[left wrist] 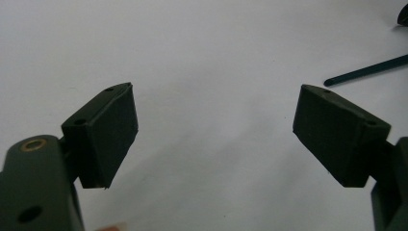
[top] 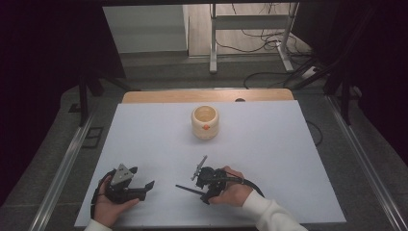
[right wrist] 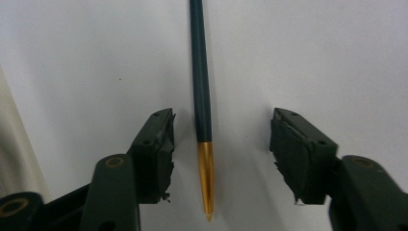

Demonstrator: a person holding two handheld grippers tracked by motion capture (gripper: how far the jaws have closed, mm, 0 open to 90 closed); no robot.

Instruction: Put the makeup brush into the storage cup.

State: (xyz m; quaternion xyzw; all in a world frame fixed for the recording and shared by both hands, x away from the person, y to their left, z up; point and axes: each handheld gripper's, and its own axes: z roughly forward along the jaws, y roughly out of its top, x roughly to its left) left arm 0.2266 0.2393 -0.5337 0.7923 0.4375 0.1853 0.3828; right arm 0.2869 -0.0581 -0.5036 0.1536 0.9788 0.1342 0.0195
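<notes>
Straddling a dark green pen (right wrist: 201, 77), the right gripper (right wrist: 221, 154) has its jaws apart, one on each side of the shaft, neither pad touching it. Nothing gripped; the pen lies flat on the white table (right wrist: 327, 53). In the right gripper view the pen runs from 12 o'clock down to about 6 o'clock, its gold tapered tip (right wrist: 206, 178) pointing toward the camera and sitting between the two pads, slightly nearer the left one.

High view: right gripper (top: 204, 185) sits at roughly 6 o'clock on the table, held in the person's right hand (top: 233, 190), white sleeve (top: 269, 214) behind it. The pen (top: 187, 189) shows as a thin dark line sticking out from the gripper toward 9 o'clock.

Left gripper (top: 146, 185) at about 7 o'clock on the table, held in the left hand (top: 113, 207), grey three-cornered plate (top: 123, 172) on top. In the left gripper view its jaws stand wide, released, bare table between them; the pen's far end (left wrist: 365, 71) lies at 2 o'clock, well apart from the pads.

Cream round pot (top: 205, 122) with an orange mark on its side stands upright past the table's centre toward 12 o'clock, well apart from both grippers and the pen. Wooden edge (top: 207, 95) of the table shows beyond the white surface.
</notes>
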